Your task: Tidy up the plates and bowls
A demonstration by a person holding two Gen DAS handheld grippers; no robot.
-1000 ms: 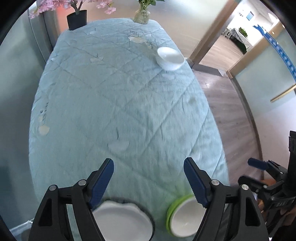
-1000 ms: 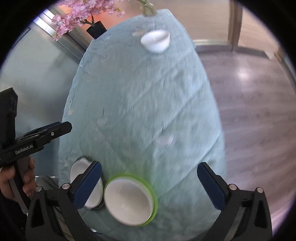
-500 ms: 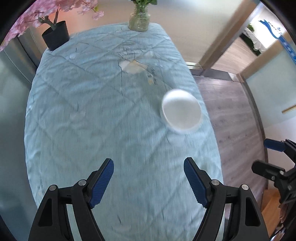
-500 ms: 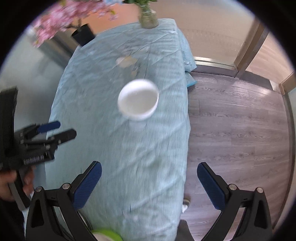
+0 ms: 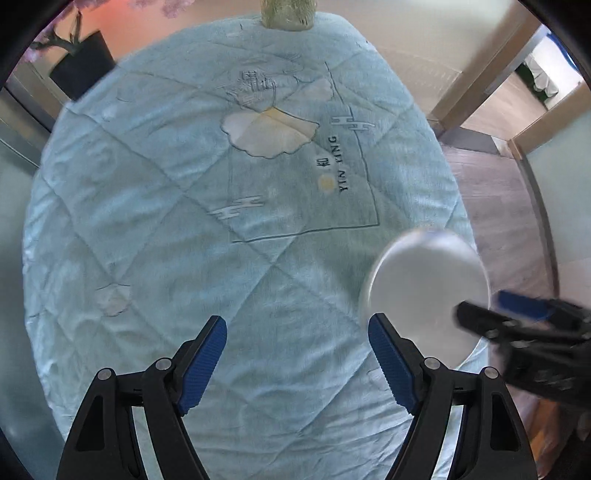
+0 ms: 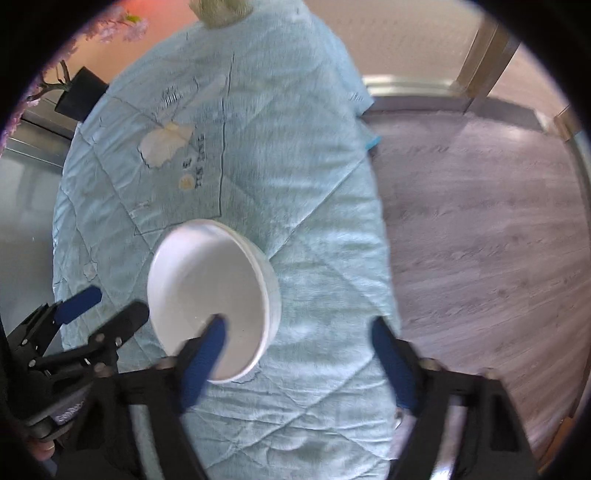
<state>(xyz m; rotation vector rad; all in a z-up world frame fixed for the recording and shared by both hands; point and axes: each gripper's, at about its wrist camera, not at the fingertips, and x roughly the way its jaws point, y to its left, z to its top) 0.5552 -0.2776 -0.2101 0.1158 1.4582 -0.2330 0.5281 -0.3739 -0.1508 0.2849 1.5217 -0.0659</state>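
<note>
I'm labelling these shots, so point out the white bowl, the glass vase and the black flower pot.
bowl (image 6: 207,291): right wrist view, on its inner floor.
vase (image 5: 287,14): left wrist view, on its glass body at the table's far end.
pot (image 5: 82,65): left wrist view, on its black side.

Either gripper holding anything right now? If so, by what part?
Nothing held. Left gripper is open over bare cloth. Right gripper is closing, one finger inside the white bowl, its near rim between the fingers, not yet clamped.
</note>
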